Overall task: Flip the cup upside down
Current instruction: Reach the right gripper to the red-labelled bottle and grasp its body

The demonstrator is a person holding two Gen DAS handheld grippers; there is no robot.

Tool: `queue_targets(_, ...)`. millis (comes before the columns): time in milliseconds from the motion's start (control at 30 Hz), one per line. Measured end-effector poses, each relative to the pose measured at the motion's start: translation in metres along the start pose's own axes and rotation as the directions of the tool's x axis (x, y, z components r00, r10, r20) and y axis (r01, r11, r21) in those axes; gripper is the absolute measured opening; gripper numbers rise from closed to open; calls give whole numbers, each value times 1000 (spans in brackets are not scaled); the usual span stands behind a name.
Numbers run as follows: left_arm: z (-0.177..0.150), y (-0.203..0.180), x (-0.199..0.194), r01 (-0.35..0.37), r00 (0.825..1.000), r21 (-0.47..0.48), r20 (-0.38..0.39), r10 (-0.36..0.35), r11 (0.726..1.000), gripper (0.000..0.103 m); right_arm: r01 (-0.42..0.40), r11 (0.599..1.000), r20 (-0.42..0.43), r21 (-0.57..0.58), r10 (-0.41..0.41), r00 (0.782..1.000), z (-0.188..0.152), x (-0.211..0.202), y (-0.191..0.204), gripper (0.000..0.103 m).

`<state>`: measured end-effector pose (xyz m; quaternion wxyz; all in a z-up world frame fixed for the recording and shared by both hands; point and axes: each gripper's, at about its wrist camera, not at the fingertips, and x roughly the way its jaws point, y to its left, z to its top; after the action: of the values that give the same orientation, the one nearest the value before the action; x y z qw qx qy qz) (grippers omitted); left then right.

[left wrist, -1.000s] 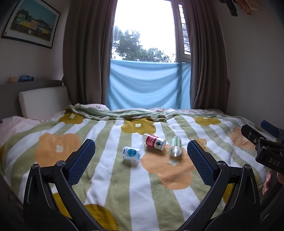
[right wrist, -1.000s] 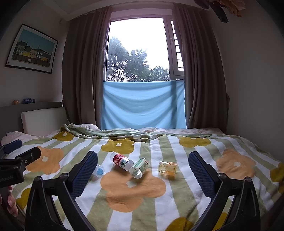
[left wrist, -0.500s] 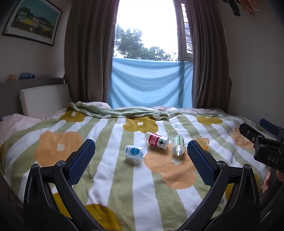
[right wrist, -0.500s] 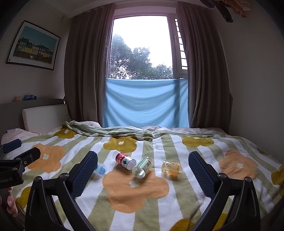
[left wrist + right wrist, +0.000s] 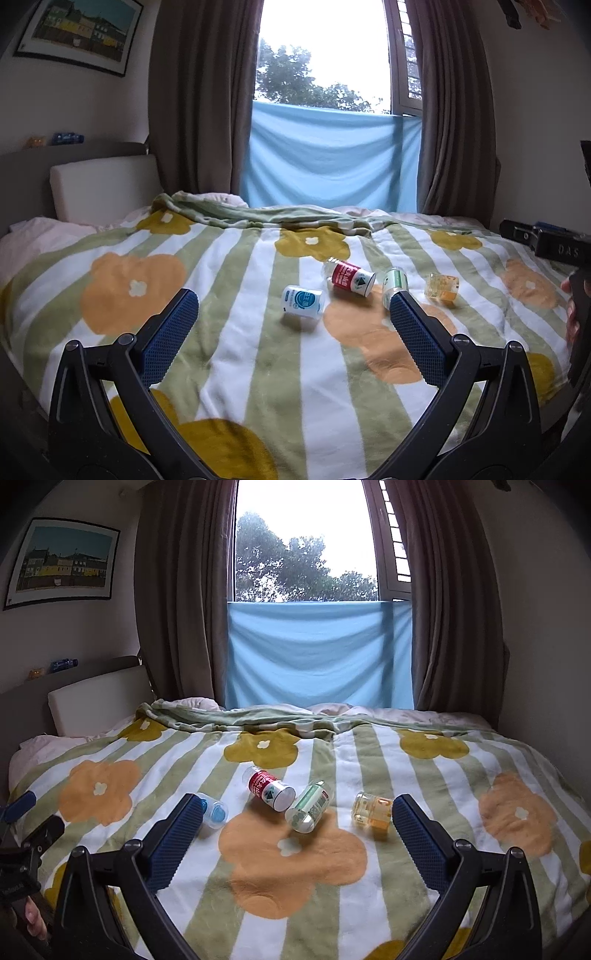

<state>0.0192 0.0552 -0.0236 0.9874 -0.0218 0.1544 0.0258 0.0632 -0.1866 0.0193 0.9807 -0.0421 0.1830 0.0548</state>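
Four small cups lie on their sides on the bed [image 5: 424,805]. Taking the red cup [image 5: 269,788] as landmark: the green cup [image 5: 310,806] almost touches its right side, the yellow cup [image 5: 371,810] lies further right, and the blue cup [image 5: 214,810], left, is partly hidden behind a finger. Left tongs [image 5: 293,334] and right tongs [image 5: 297,840] gape wide, empty, short of the cups.

Over the flowered blanket [image 5: 236,369], the left gripper [image 5: 294,332] hangs with jaws spread wide and empty, while four small cups lie tipped near the blanket's middle: a blue-labelled cup [image 5: 303,302], a red-labelled cup [image 5: 349,277], a green-labelled cup [image 5: 394,282] and a yellow cup [image 5: 442,289].
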Motion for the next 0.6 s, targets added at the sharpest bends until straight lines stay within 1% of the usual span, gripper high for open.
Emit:
queue_targets(67, -5, 7, 7, -6, 1000, -12, -24, 5, 1000, 103, 14, 999, -50, -52, -16, 999, 14, 22, 2, 102)
queue_targets(100, -7, 9, 10, -10, 999, -14, -36, 10, 1000, 103, 8, 997, -75, -76, -14, 997, 20, 34, 2, 102)
queue_targets(200, -14, 17, 18, -24, 998, -17, -59, 23, 1000, 103, -46, 991, -147, -123, 28, 989, 36, 75, 6, 102)
queue_targets(300, -21, 24, 26, -23, 996, -28, -89, 20, 999, 103, -86, 979, -222, -185, 43, 974, 47, 119, 19, 102)
queue_targets(367, -27, 29, 34, -23, 993, -39, -116, 18, 999, 103, -121, 967, -284, -225, 53, 957, 50, 152, 29, 102)
queue_targets(467, -37, 34, 46, -24, 988, -52, -155, 15, 998, 103, -191, 947, -377, -258, 84, 922, 48, 203, 43, 102)
queue_targets(533, -41, 36, 53, -21, 985, -57, -175, 11, 998, 103, -213, 943, -433, -257, 85, 897, 46, 237, 47, 102)
queue_targets(600, -46, 37, 62, -24, 981, -52, -195, 14, 998, 103, -209, 943, -477, -259, 64, 877, 41, 269, 48, 102)
